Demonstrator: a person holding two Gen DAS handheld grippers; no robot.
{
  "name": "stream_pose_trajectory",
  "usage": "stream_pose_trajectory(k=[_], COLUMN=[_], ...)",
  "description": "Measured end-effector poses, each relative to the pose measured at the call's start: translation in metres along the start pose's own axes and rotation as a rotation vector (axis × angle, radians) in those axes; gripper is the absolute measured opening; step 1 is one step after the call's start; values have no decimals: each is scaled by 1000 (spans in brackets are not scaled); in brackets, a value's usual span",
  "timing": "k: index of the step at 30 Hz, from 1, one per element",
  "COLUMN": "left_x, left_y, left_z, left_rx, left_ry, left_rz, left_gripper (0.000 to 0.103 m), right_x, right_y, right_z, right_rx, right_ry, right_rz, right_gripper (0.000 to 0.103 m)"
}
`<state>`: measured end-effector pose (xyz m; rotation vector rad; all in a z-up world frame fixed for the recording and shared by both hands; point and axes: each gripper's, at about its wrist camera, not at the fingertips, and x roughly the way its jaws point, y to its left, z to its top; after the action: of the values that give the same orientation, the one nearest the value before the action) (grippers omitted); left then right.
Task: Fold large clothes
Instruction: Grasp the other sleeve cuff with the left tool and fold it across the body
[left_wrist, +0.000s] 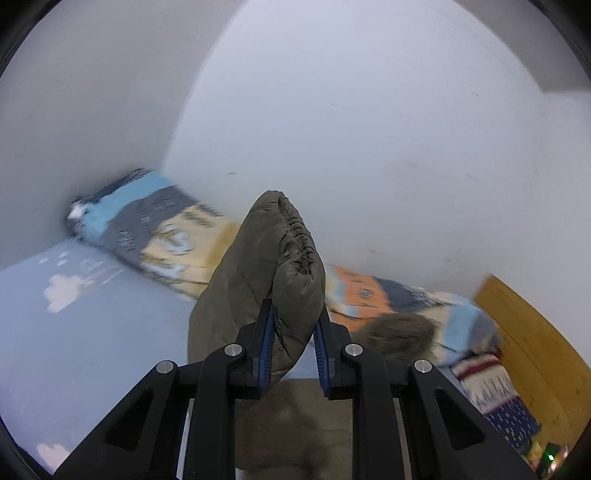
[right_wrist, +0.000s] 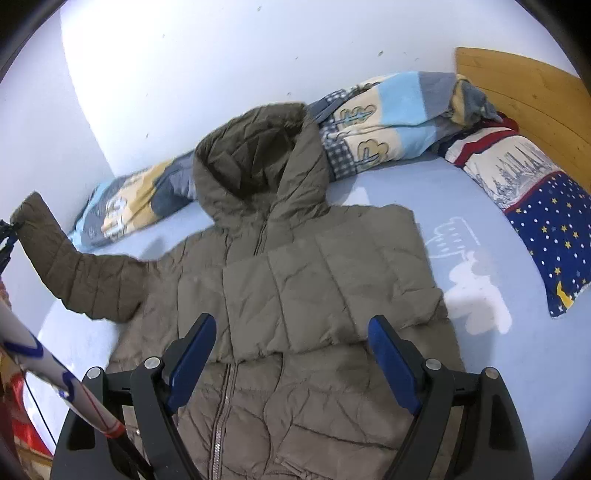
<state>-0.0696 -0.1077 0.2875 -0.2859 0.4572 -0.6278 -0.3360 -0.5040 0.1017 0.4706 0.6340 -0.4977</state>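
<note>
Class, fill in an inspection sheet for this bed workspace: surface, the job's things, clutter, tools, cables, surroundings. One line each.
Surface: bed sheet, light blue with white cloud prints.
Job's things: jacket, olive, padded, hooded, lying front up with the zip closed; its right-side sleeve is folded across the chest, the other sleeve is lifted off the bed.
Clutter: blanket bunched along the wall; pillow with stars by the headboard.
Tools: left tool shut on the sleeve cuff; right tool open above the jacket, holding nothing.
Cables: a thin dark line at the right view's lower left may be one; cannot tell.
Surroundings: white wall; wooden headboard.
</note>
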Motion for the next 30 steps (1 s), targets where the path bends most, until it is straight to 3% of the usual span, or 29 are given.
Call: stream_pose_trajectory(k=[5,13,18,26,28,30], left_x=[3,39,74,124,128,118], left_y=[-78,-187,-226,-248,-252,-261], left_z=[-26,-104,-165,-276,-298,-310], left_rx=[92,167,202,314,377,470], left_ry=[53,199,303,511,578,593], left_rz=[-93,-225,-269,-226,-226,-255], left_gripper=[19,19,19,20,33,43], right_x=[-12,-31,-40,-46,-48,-49], right_y=[-18,-45,-69,-95,-97,-98], right_z=[8,15,21,23,24,24], right_rx=[56,128,196,259,264,267], right_ry=[-43,-99,-123,-129,-133,-136], right_rz=[-15,-54,-111,-154,-157,-159], right_gripper=[88,88,88,88,88,88])
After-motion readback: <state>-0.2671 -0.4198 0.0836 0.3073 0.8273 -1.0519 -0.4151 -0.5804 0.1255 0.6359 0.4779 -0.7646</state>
